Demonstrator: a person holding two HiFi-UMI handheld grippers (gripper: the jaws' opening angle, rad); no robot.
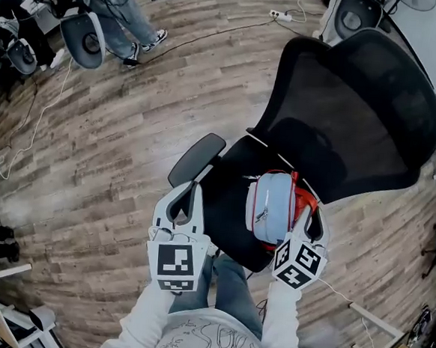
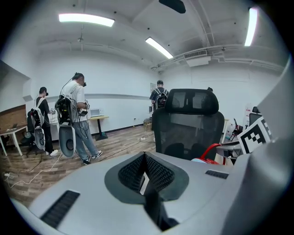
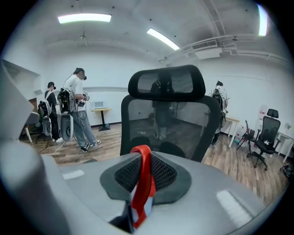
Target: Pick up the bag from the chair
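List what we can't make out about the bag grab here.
- Whether the light-blue bag with red trim clears the black mesh office chair: the head view looks straight down.
- Bag body, right gripper view: hidden under the right gripper; only the red strap shows.
- Chair base, head view: covered by the seat and the person's legs.

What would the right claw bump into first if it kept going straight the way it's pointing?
Most likely the black mesh chair backrest, which fills the view straight beyond the right claw. The claw is clamped on a red strap. How far off the backrest lies is hard to judge.
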